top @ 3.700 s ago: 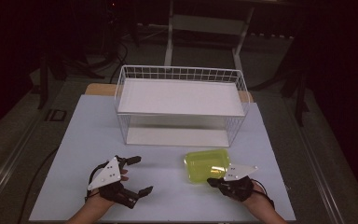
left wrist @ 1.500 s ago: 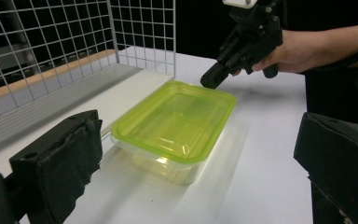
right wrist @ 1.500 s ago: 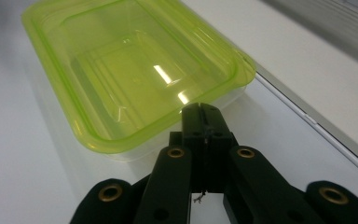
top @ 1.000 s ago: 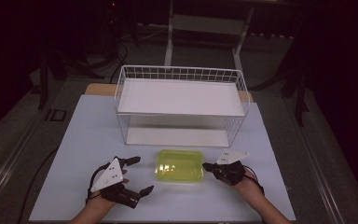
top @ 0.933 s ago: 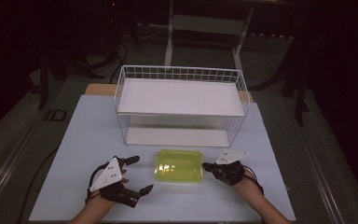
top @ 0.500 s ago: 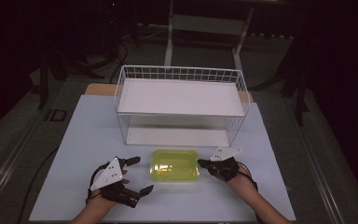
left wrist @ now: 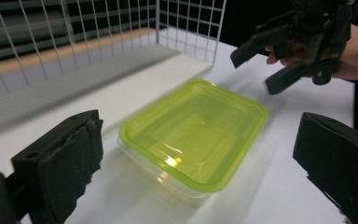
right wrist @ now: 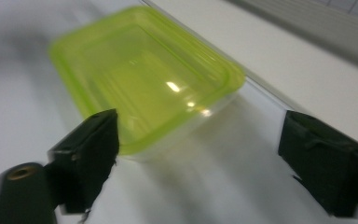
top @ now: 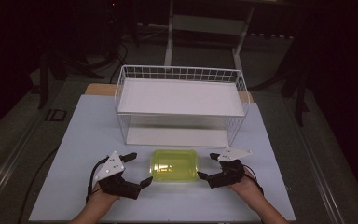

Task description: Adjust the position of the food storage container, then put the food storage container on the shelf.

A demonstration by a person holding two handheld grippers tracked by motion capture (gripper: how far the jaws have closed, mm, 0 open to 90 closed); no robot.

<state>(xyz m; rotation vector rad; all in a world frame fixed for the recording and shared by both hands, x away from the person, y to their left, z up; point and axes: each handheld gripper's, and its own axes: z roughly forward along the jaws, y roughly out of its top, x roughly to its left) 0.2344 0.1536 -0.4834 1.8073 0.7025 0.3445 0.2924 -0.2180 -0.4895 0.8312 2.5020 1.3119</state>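
A clear tub with a yellow-green lid [top: 174,165] lies flat on the white table [top: 84,140], in front of the wire basket. My right gripper [top: 206,166] is just right of the tub and open. Its jaws have just been opening, and in the right gripper view [right wrist: 200,158] the tub's [right wrist: 144,70] near edge sits just ahead of them, untouched by the pads. My left gripper [top: 141,168] is open at the tub's left side. In the left gripper view [left wrist: 198,186] the tub [left wrist: 193,135] lies ahead of the wide jaws, with the right gripper [left wrist: 252,70] beyond it.
A white wire basket [top: 179,100] with a white shelf board on top and an open front stands at the back of the table. The floor around is dark, with stand legs and cables behind the table.
The right gripper, earlier shut on the tub's right edge, slid it a little to the left and now has its jaws apart, off the tub. The left gripper has stayed put.
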